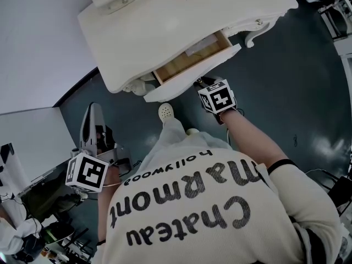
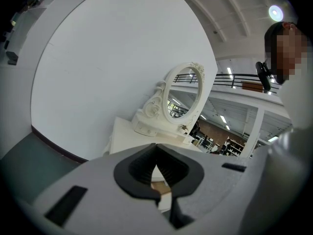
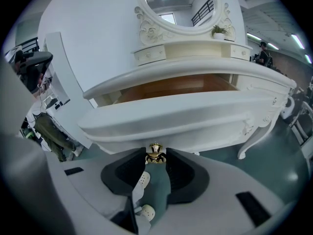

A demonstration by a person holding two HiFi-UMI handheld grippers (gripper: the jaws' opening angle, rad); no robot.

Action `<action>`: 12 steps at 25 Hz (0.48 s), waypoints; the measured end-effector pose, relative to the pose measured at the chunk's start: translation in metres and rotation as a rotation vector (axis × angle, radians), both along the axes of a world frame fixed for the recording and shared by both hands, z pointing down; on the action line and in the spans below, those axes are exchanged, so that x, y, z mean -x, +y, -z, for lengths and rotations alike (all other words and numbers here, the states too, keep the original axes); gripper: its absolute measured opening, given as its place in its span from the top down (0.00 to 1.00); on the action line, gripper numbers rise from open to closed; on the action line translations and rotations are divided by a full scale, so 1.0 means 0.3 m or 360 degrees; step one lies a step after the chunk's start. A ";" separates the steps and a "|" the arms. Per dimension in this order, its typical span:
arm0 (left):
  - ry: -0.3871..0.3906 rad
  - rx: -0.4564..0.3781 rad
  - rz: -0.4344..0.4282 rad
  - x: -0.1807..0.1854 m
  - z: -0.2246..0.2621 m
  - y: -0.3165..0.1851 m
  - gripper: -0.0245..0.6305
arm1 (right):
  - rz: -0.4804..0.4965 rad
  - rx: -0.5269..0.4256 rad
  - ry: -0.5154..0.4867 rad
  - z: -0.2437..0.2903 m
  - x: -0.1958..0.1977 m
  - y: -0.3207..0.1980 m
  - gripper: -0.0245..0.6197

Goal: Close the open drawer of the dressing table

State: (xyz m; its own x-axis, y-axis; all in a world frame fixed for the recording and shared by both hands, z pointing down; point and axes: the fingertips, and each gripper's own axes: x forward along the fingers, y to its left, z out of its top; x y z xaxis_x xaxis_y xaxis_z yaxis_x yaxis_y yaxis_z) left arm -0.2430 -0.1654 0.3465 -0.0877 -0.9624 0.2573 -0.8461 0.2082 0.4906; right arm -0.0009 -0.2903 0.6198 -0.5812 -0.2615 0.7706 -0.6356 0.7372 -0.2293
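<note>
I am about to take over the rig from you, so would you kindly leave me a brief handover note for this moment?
Left gripper: shut, empty, held off to the side, touching nothing.
Right gripper: open, jaw tips on either side of the small brass knob, no clear grip on it.
White wooden dressing table: its drawer stands pulled out, with the brown wooden inside showing.
Done: the right gripper is at the drawer front.
Left: push the drawer fully in.
</note>
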 end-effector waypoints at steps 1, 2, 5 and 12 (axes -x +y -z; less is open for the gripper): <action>-0.0002 0.0002 -0.0001 0.002 0.000 -0.004 0.95 | -0.0001 0.0003 -0.0002 0.000 0.003 -0.004 0.74; -0.0001 0.0005 -0.0001 0.003 0.000 -0.009 0.95 | -0.0003 0.0006 -0.0004 0.001 0.006 -0.008 0.74; 0.0005 0.0016 -0.0003 0.003 -0.003 -0.021 0.95 | -0.0007 0.0010 -0.0009 0.004 0.012 -0.019 0.74; 0.0027 0.0042 0.0015 0.067 -0.029 -0.057 0.95 | -0.0010 0.0024 -0.0004 -0.008 0.062 -0.063 0.73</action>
State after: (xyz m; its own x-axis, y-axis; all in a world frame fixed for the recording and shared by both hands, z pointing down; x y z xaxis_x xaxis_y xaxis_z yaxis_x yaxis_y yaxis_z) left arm -0.2630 -0.1824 0.3552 -0.0921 -0.9544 0.2839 -0.8357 0.2291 0.4991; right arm -0.0195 -0.3091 0.6222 -0.5817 -0.2534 0.7729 -0.6395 0.7297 -0.2420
